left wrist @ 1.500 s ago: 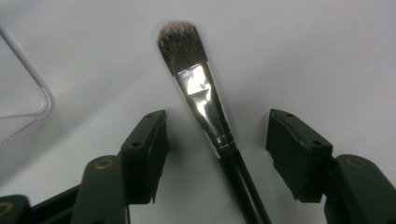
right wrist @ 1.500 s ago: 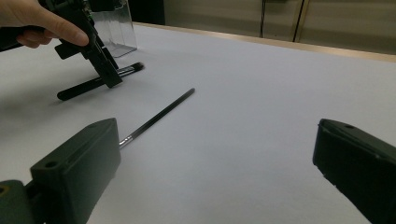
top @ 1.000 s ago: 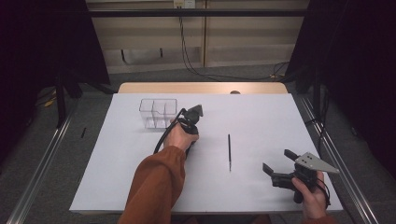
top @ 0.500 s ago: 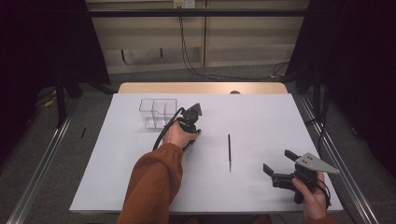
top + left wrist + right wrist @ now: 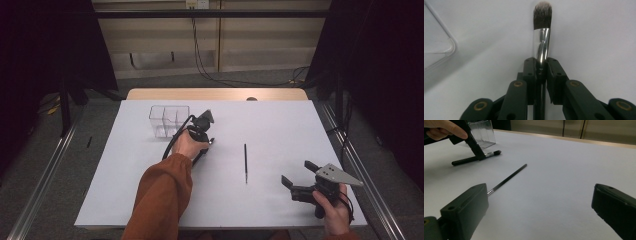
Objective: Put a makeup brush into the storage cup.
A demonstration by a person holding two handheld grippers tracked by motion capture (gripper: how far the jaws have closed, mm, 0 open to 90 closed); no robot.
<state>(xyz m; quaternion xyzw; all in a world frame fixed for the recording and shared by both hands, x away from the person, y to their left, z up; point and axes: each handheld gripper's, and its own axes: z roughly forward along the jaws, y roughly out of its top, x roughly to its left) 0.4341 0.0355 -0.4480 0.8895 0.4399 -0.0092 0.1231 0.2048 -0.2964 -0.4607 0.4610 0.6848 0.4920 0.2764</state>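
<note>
A make-up brush (image 5: pixel 541 37) with dark bristles, a silver ferrule and a black handle lies on the white table. My left gripper (image 5: pixel 541 62) is shut on it just behind the ferrule; its jaws have just been closing with the brush between them. From above, the left gripper (image 5: pixel 206 145) points down at the table, right of a clear box (image 5: pixel 169 120). In the right gripper view the brush (image 5: pixel 491 153) rests flat under the left gripper (image 5: pixel 477 152). My right gripper (image 5: pixel 298 173) stands open near the front right, nothing between its jaws (image 5: pixel 539 195).
A thin black stick (image 5: pixel 245 162) lies on the white table top (image 5: pixel 280 125) between the two grippers, also ahead of the right jaws (image 5: pixel 507 178). The clear box (image 5: pixel 481 133) has compartments and stands at the back left. Dark curtains flank the table.
The left hand has shifted slightly on the spot by the clear box. The right gripper has stayed where it was.
</note>
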